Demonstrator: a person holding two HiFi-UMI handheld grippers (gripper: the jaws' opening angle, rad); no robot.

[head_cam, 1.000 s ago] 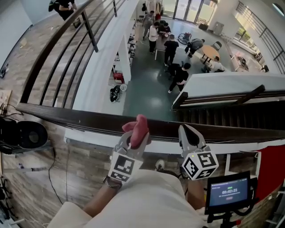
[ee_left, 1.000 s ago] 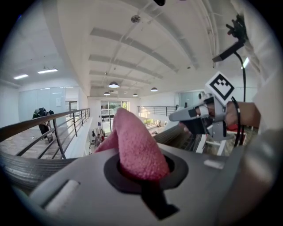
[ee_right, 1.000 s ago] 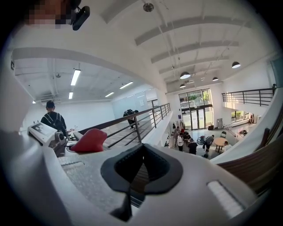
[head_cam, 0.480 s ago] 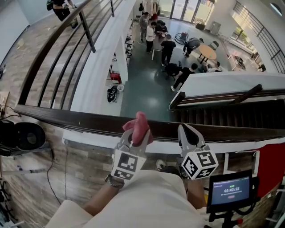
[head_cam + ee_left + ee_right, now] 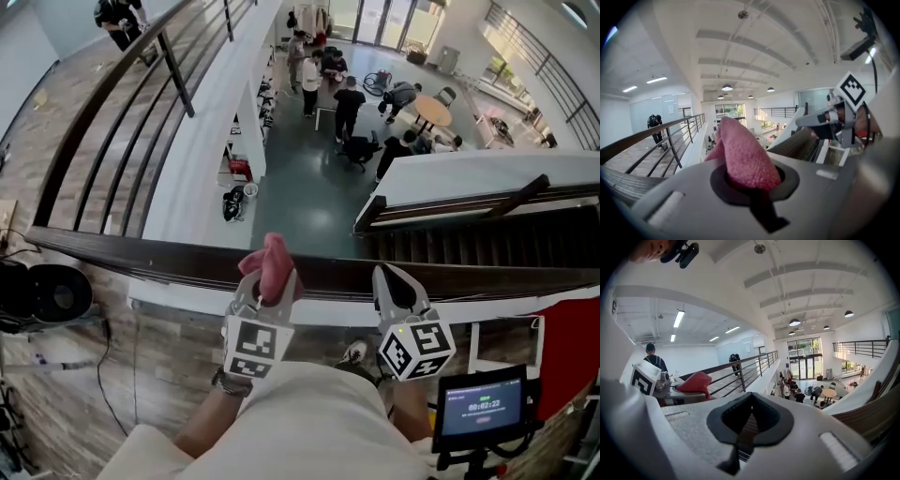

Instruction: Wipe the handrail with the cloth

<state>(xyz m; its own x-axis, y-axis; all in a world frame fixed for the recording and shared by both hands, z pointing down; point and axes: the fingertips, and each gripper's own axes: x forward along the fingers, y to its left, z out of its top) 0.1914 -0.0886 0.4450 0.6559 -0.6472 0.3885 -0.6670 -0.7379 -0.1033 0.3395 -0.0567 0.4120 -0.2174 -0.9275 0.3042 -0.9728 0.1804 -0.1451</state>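
fingers of left gripper [image 5: 265,284] clamp pink cloth [image 5: 269,260] over handrail [image 5: 141,251]; right gripper [image 5: 393,279] beside, fingers together, empty.

This is an upper gallery in a big, open office-like hall. Beyond the dark handrail [image 5: 141,251], at 12 o'clock, the ground floor [image 5: 300,187] lies below, with people [image 5: 349,98], a round table [image 5: 434,108] and glass doors [image 5: 375,19]. At 3 o'clock stairs [image 5: 487,246] descend. At 10 o'clock runs a railed plank walkway [image 5: 56,141].
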